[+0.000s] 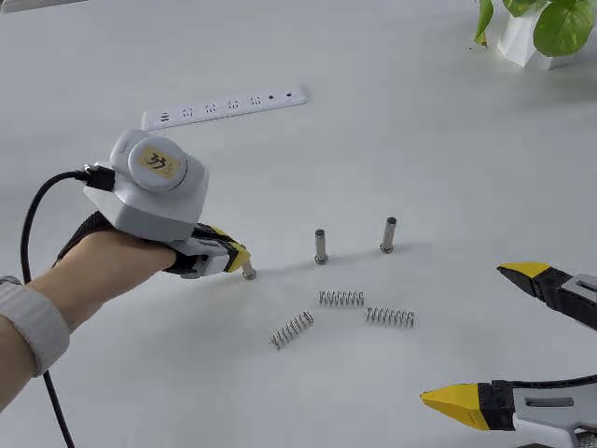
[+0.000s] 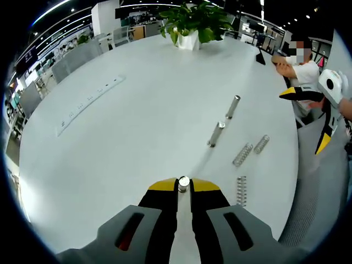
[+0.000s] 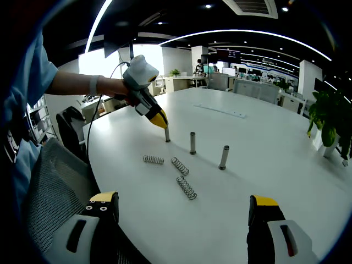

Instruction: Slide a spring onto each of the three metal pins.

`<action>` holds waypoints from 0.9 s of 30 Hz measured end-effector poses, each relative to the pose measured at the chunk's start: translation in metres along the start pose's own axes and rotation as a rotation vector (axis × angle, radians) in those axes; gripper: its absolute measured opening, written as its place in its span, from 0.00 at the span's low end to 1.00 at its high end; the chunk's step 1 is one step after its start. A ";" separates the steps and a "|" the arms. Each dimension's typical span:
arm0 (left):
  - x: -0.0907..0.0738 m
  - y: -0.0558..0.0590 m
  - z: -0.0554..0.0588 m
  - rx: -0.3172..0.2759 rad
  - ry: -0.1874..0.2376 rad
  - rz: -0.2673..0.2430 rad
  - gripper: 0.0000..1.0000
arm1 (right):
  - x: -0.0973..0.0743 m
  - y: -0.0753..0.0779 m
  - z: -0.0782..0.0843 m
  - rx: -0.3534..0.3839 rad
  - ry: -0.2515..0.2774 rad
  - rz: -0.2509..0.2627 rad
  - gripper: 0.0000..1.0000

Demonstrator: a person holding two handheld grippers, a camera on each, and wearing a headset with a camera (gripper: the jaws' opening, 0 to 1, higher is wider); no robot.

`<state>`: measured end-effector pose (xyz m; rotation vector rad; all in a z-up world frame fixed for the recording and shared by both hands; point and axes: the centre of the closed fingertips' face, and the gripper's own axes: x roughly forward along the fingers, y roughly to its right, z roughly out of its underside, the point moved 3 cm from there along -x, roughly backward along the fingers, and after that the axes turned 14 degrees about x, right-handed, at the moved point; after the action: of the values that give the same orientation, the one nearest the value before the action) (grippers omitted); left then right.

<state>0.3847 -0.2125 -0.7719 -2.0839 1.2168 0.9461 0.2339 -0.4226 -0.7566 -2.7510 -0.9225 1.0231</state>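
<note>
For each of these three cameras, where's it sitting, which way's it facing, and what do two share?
Head view: on the headset, looking down at the white table; the person's left hand holds the left gripper shut on a grey metal pin.
Left gripper view: on that gripper, looking along its shut jaws toward a green potted plant.
Right gripper view: on the right gripper, jaws open, facing the hand.
Shared: both gripper views show three steel coil springs.
</note>
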 end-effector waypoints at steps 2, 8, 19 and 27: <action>0.000 0.000 0.001 -0.002 -0.002 -0.001 0.05 | 0.000 0.000 0.000 0.001 0.001 -0.001 0.98; 0.000 0.001 0.001 -0.003 0.009 0.001 0.05 | 0.000 0.000 0.000 -0.001 -0.002 -0.001 0.98; 0.001 0.002 0.003 -0.009 0.016 0.004 0.05 | -0.001 0.001 0.001 -0.003 -0.006 0.000 0.98; 0.002 0.004 0.007 -0.007 0.013 0.005 0.11 | -0.001 0.001 0.001 -0.005 -0.009 0.001 0.98</action>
<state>0.3799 -0.2099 -0.7787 -2.0962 1.2278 0.9419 0.2338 -0.4243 -0.7569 -2.7532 -0.9258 1.0355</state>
